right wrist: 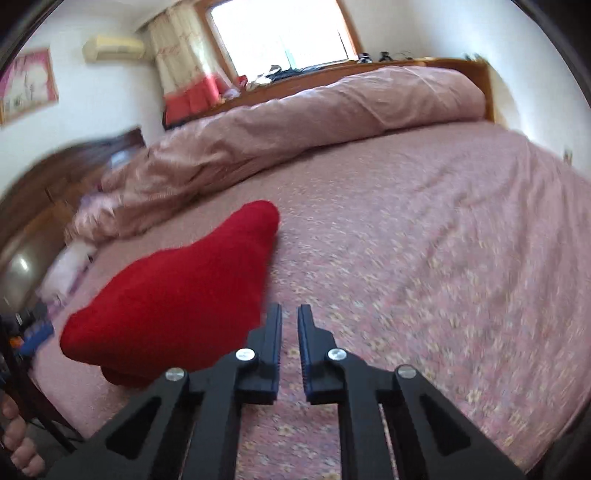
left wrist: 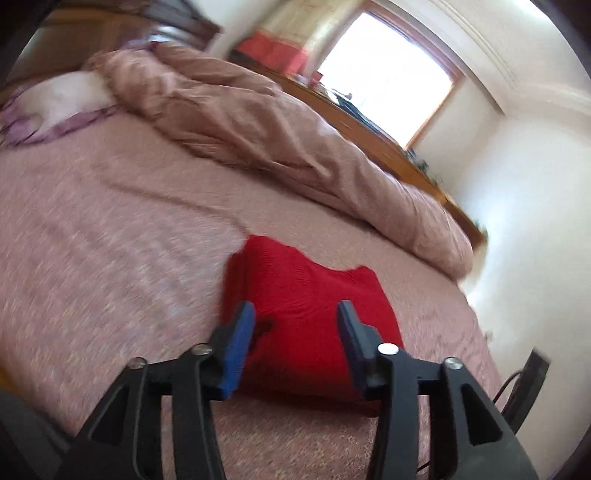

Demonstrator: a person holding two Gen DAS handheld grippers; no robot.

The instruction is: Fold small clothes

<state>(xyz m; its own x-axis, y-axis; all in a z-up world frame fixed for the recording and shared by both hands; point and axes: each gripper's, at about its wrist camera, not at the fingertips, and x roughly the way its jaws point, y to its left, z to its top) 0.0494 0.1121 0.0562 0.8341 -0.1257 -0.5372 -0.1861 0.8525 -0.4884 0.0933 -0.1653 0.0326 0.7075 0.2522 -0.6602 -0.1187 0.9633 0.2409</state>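
Nearest in the left wrist view, the left gripper [left wrist: 295,325] has its blue pads parted, with nothing pinched between them. The red garment [left wrist: 306,295] lies on the bed [left wrist: 110,229] directly ahead of and under this gap; it looks already doubled into a compact block. In the right wrist view the right gripper [right wrist: 290,332] has its two fingers almost together, only a thin slit between, and it holds nothing — pink sheet shows through the slit.

From the right gripper the red garment [right wrist: 177,295] lies to its left side and a little forward, just beside the left finger. Its long axis runs from the near left toward the far middle, ending in a narrow rounded tip. So the left hand is the nearer one and is lined up over the cloth; the right one would need to move sideways and release its fingers first.

Farther back a rumpled pink duvet [right wrist: 314,110] lies across the bed — behind it, a wooden ledge and a bright window [right wrist: 280,33].
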